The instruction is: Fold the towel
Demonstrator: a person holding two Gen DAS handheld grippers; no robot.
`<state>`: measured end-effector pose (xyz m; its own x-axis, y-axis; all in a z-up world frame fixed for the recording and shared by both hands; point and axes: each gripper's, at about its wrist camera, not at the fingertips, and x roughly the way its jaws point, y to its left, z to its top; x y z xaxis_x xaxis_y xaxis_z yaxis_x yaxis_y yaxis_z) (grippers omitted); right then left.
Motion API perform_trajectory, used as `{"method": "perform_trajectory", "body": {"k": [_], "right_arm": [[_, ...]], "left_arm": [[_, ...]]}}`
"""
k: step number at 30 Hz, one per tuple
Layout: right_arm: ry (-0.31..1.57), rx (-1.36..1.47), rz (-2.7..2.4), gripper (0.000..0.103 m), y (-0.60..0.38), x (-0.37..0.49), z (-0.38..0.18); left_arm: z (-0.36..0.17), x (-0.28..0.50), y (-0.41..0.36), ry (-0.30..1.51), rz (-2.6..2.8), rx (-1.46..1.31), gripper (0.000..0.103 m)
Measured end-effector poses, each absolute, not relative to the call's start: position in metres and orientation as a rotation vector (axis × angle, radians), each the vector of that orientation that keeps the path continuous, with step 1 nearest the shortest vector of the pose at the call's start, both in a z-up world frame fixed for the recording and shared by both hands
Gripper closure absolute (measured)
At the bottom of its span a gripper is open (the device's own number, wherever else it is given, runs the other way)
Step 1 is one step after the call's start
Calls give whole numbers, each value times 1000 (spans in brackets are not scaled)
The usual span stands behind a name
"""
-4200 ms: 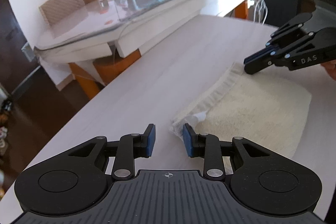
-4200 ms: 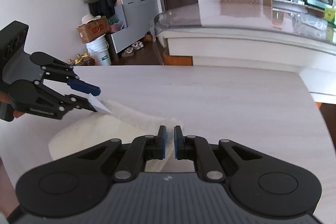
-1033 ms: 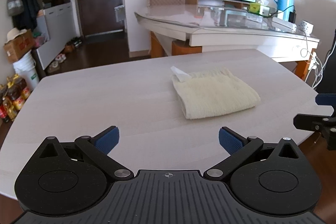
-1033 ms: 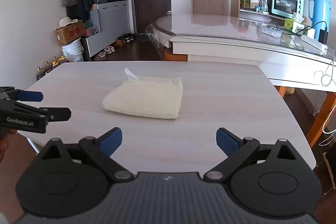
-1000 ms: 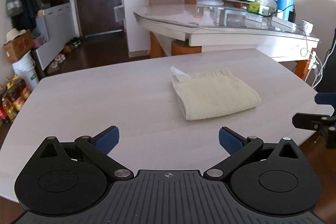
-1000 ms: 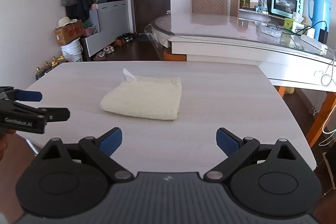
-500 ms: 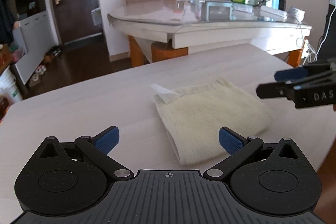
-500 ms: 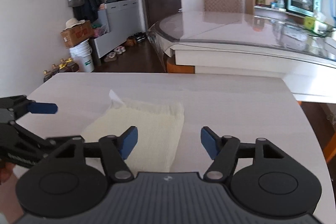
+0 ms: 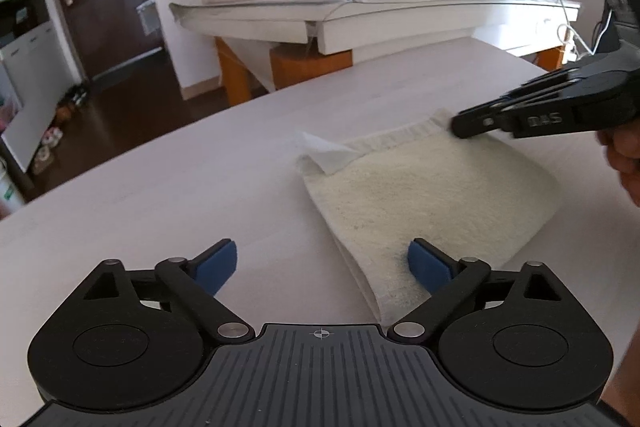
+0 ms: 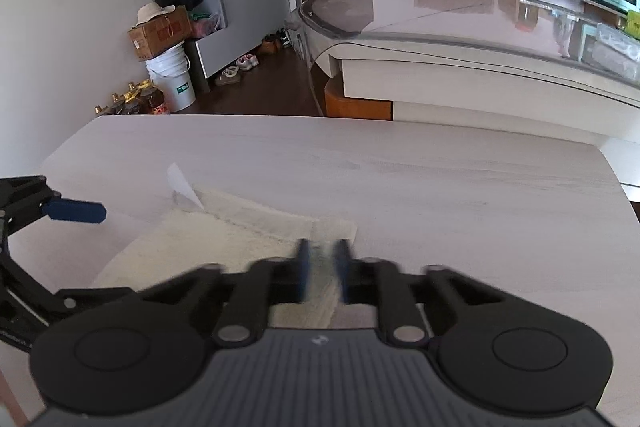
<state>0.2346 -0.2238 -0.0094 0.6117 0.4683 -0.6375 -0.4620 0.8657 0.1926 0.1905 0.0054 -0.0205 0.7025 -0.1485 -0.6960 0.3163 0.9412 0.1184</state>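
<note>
The cream terry towel (image 9: pixel 432 195) is lying flat on the pale bench (image 9: pixel 160 187), already doubled over into a thick rectangular pad, with a white care label (image 9: pixel 320 151) sticking up at its far left corner.

You are working with something soft, light and limp here. It is not going to hold a shape on its own, so any lifted edge is likely to sag and drag the layers beneath it. The looped pile should give the blue pads plenty of friction, so slipping is less of a worry than pinching only the top layer and letting the stack peel apart. The flat woven hem along the far edge looks like the firmest place to take hold, and the corners are where all the layers meet.

Your right gripper (image 10: pixel 320 267) is at the far right corner of the towel, its jaws brought together on the hem there; the right wrist view is blurred, so how many layers they are catching is hard to say. Your left gripper (image 9: pixel 322 263) is hovering over the near left edge with its jaws wide apart and just beginning to close; the folded edge is lying between them, but the pads are not pressing on it. Taking the far left corner beside the label would probably match the right-hand hold.
</note>
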Motion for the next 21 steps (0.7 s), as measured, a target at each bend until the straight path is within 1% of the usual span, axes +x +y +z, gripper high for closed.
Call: {"method": "perform_trajectory", "body": {"k": [6, 9, 15, 21], "right_arm": [[710, 120, 541, 98, -241, 206, 4], [678, 103, 552, 98, -236, 185, 12], [613, 41, 805, 98, -178, 136, 35], [618, -87, 1038, 98, -115, 89, 27]], "left_arm": [[-14, 210, 14, 729, -197, 303, 6], [5, 199, 30, 693, -188, 277, 6], [25, 168, 69, 660, -80, 276, 6], [25, 135, 118, 687, 62, 250, 5]]}}
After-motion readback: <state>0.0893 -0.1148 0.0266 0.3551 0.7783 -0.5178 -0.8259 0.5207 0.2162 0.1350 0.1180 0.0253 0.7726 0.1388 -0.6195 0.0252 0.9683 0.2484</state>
